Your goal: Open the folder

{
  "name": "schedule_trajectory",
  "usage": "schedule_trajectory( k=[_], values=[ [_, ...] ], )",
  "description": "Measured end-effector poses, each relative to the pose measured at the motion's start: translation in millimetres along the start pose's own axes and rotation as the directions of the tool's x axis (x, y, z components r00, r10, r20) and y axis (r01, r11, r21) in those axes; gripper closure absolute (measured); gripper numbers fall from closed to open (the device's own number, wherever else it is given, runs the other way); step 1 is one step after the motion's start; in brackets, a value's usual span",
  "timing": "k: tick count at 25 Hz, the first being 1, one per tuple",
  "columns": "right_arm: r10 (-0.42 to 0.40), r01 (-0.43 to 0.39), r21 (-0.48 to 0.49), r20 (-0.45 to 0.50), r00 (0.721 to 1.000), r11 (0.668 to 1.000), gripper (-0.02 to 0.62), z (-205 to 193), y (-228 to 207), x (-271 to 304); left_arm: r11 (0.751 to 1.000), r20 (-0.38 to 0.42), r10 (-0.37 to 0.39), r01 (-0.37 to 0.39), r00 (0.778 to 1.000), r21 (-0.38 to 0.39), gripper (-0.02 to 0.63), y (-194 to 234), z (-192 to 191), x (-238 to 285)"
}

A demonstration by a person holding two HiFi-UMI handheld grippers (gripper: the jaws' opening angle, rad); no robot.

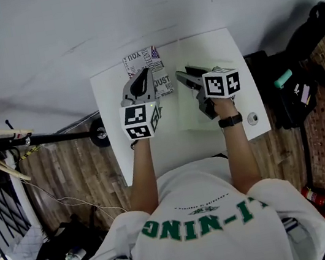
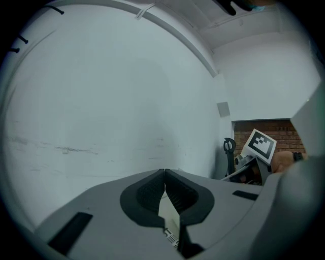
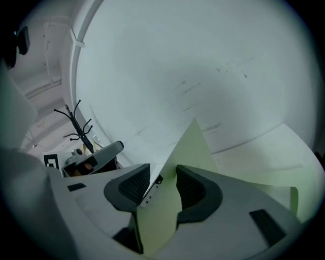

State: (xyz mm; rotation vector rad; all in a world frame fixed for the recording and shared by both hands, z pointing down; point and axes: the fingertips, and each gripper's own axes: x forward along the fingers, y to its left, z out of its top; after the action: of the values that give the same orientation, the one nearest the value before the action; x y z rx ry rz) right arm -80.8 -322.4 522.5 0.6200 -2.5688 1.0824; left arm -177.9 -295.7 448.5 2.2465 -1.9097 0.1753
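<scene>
The pale green folder (image 1: 211,55) lies on the right half of a small white table (image 1: 154,152). One of its flaps (image 3: 190,147) stands up between the jaws of my right gripper (image 3: 162,175), which are apart with a clear gap, so the pads do not press it. In the head view my right gripper (image 1: 181,75) reaches over the folder's left edge. My left gripper (image 2: 165,175) is shut on a thin cream sheet (image 2: 169,213) with a barcode label. Seen from above, my left gripper (image 1: 141,75) is over a newsprint-patterned cover (image 1: 157,74).
A white wall rises just beyond the table's far edge. A black chair with bags (image 1: 301,70) crowds the table's right side, and a black stand (image 1: 97,131) its left. A round grommet (image 1: 252,118) sits at the table's near right corner. A coat rack (image 3: 76,122) stands further off.
</scene>
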Motion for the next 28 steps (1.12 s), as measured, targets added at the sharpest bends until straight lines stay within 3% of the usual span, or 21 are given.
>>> schedule_trajectory(
  k=[13, 16, 22, 28],
  values=[
    [0.144, -0.145, -0.029, -0.033, 0.989, 0.989, 0.311, -1.6, 44.3, 81.3, 0.981, -0.055, 0.176, -0.180, 0.983, -0.069, 0.591, 71.6, -27.4, -28.5],
    [0.189, -0.192, -0.042, -0.076, 0.979, 0.980, 0.318, -12.6, 53.7, 103.4, 0.973, -0.063, 0.211, -0.215, 0.976, -0.080, 0.591, 84.2, -32.2, -36.9],
    [0.199, -0.206, -0.055, -0.123, 0.972, 0.977, 0.337, -28.6, 53.5, 145.2, 0.950, -0.089, 0.283, -0.292, 0.955, -0.111, 0.591, 115.3, -47.7, -57.2],
    [0.150, -0.170, -0.107, -0.171, 0.974, 0.980, 0.408, -51.9, 46.2, 187.4, 0.930, -0.118, 0.328, -0.343, 0.937, -0.135, 0.591, 136.2, -66.2, -74.1]
  ],
)
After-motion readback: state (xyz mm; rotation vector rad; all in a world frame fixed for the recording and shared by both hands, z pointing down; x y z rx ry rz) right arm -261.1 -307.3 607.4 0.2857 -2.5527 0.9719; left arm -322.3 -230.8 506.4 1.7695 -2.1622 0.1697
